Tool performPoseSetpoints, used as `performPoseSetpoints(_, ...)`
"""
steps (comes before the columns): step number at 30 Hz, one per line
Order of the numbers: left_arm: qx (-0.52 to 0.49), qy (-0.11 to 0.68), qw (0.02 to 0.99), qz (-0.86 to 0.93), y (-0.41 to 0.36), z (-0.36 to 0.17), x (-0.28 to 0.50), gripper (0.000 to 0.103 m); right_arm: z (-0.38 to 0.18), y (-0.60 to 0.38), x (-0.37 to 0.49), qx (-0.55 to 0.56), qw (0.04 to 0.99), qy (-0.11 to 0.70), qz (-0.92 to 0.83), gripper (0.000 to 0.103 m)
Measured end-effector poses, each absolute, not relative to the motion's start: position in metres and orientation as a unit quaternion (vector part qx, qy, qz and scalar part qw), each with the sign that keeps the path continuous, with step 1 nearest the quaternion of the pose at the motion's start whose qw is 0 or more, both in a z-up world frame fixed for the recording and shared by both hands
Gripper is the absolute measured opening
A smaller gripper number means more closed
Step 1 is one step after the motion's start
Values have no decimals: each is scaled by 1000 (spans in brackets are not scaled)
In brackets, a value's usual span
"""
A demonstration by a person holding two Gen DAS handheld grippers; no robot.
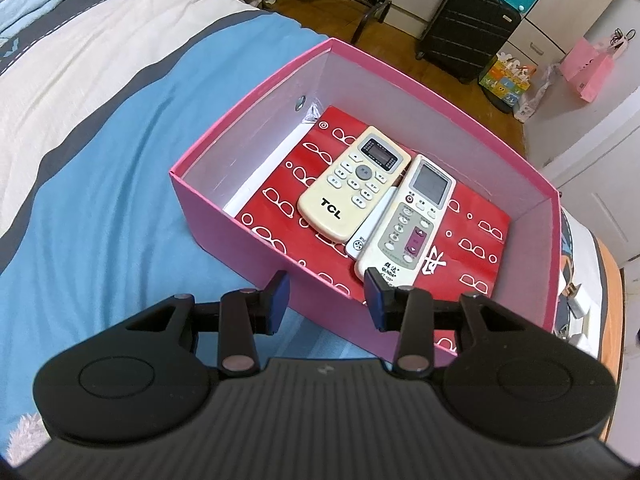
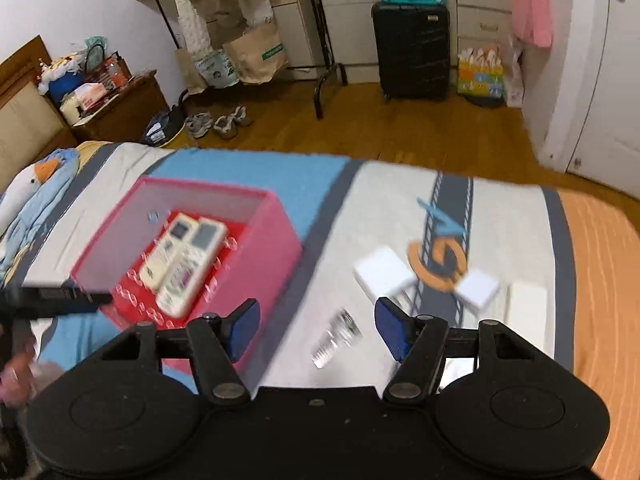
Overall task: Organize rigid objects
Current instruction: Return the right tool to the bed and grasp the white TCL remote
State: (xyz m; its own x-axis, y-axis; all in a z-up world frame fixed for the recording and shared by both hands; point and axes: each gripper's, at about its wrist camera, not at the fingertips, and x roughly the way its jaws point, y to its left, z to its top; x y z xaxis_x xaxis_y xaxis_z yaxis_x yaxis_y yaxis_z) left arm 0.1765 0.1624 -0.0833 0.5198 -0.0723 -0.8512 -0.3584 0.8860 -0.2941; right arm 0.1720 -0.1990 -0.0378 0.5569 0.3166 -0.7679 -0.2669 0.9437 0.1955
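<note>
A pink box (image 1: 224, 216) lies on the bed. It holds a cream TCL remote (image 1: 352, 184), a white QUNDA remote (image 1: 408, 220) and a smaller white remote (image 1: 360, 242) tucked between them, all on red patterned paper (image 1: 472, 240). My left gripper (image 1: 327, 284) straddles the box's near wall, one pad outside and one inside, shut on it. My right gripper (image 2: 316, 328) hangs open over the bedspread with nothing between its pads. Just beyond it lies a blurred shiny ribbed object (image 2: 336, 336). The right wrist view also shows the pink box (image 2: 276, 256) to the left.
Three white flat boxes (image 2: 382, 272) (image 2: 480, 288) (image 2: 528, 312) lie on the bedspread right of the box. A stuffed duck (image 2: 36, 184) rests at the bed's head. Past the bed's edge are wooden floor, a black suitcase (image 2: 412, 48) and a clothes rack (image 2: 320, 80).
</note>
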Motion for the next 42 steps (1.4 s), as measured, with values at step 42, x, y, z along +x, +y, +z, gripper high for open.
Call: performPoseSetpoints(42,-214,483,844,90,160,-85,176,39,-180,-185,148,-130,795,561,194,62)
